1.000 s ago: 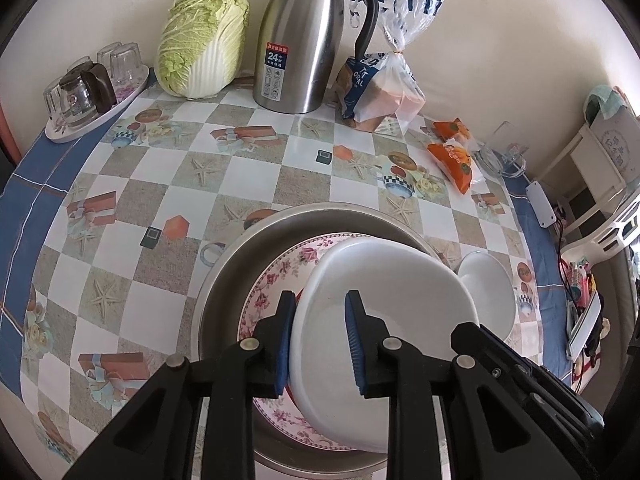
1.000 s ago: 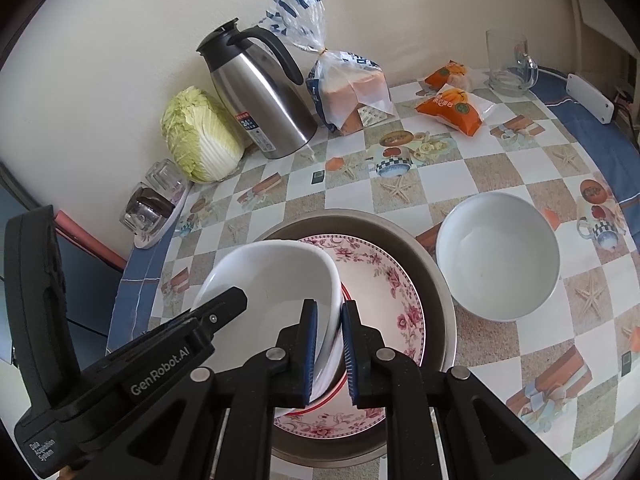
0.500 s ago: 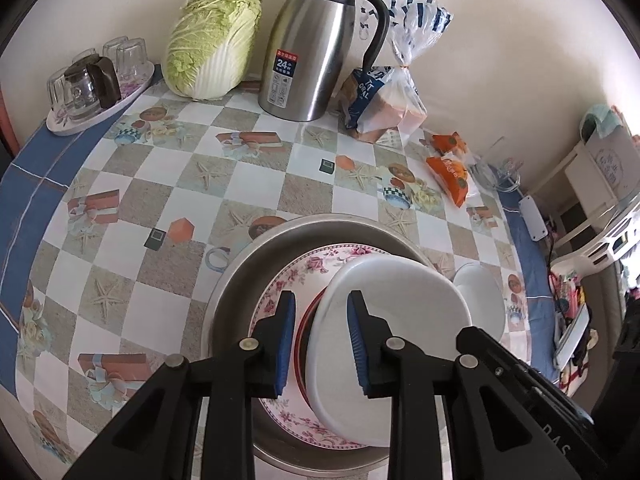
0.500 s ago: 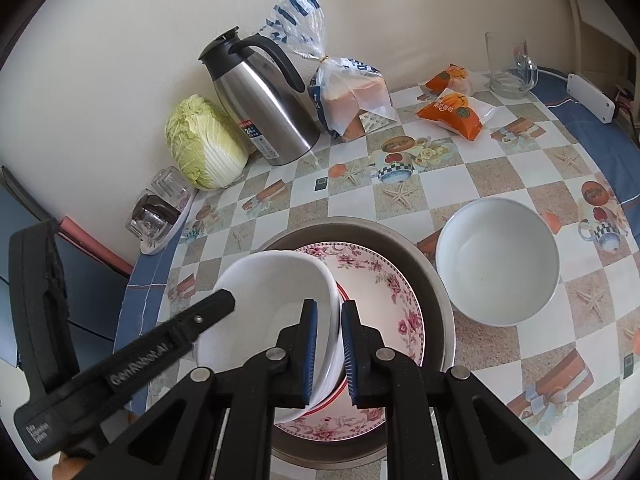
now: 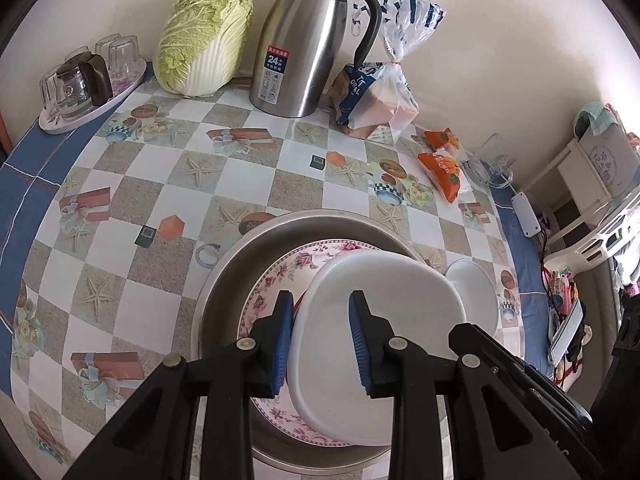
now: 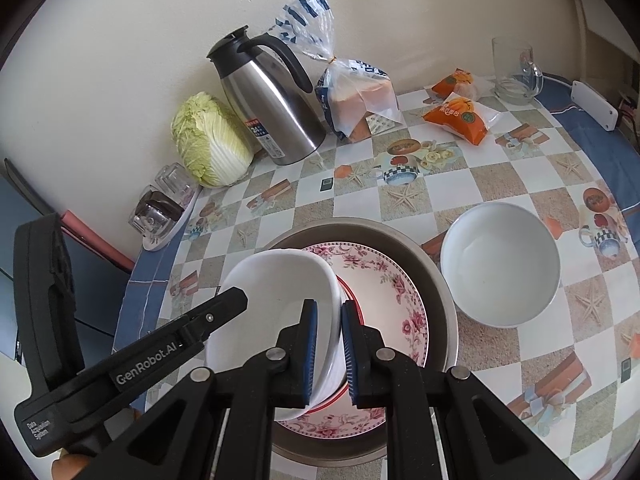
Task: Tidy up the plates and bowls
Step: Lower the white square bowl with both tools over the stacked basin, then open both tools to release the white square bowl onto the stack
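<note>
A white bowl (image 6: 276, 292) sits tilted on a pink-flowered plate (image 6: 388, 296) inside a wide steel basin (image 6: 440, 280). My right gripper (image 6: 329, 344) is shut on the bowl's right rim. My left gripper (image 5: 320, 336) is open, its jaws straddling the bowl's left rim (image 5: 380, 320) without pinching it. The flowered plate (image 5: 280, 280) and steel basin (image 5: 240, 256) also show in the left wrist view. A second white bowl (image 6: 500, 264) stands empty on the table right of the basin, and it also shows in the left wrist view (image 5: 476, 300).
At the back stand a cabbage (image 5: 204, 36), a steel thermos jug (image 5: 308, 40), a bagged bread loaf (image 5: 380, 96), orange snack packs (image 5: 440, 164) and a glass mug (image 6: 512, 72). A tray of glasses (image 5: 84, 80) is at the far left. Shelves (image 5: 600, 184) stand beside the table's right edge.
My left gripper's jaws have opened wider and let go of the bowl's left rim. The right gripper keeps its hold on the other rim. Both views have pulled back slightly.
</note>
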The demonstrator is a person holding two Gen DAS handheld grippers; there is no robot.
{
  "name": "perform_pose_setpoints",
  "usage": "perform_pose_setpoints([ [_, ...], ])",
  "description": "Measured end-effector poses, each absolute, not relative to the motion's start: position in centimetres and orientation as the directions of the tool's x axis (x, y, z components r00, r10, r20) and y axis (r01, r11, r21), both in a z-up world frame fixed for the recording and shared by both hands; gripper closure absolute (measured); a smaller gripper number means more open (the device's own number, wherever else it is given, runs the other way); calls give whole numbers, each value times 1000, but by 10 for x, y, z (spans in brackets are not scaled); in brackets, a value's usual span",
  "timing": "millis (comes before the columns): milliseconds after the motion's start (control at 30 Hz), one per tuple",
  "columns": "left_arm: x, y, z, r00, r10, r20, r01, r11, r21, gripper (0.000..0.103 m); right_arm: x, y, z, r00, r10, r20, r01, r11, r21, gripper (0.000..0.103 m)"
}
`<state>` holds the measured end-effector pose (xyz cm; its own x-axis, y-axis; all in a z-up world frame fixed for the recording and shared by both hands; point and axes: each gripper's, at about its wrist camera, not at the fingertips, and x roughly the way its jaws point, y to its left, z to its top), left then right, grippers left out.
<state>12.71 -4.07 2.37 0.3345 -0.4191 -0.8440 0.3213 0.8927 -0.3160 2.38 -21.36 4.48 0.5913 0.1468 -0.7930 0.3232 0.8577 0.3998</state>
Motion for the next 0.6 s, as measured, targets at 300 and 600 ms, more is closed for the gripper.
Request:
perform_pose_setpoints([
  [300,128,-33,32,378,-382,-843,307,911,-275,56,21,-220,51,599,104,-794,340,865,369,88],
  [600,132,-26,35,402,-321,-857,289,933,-214,31,21,-222,52,595,67,-801,356,872,337,35],
])
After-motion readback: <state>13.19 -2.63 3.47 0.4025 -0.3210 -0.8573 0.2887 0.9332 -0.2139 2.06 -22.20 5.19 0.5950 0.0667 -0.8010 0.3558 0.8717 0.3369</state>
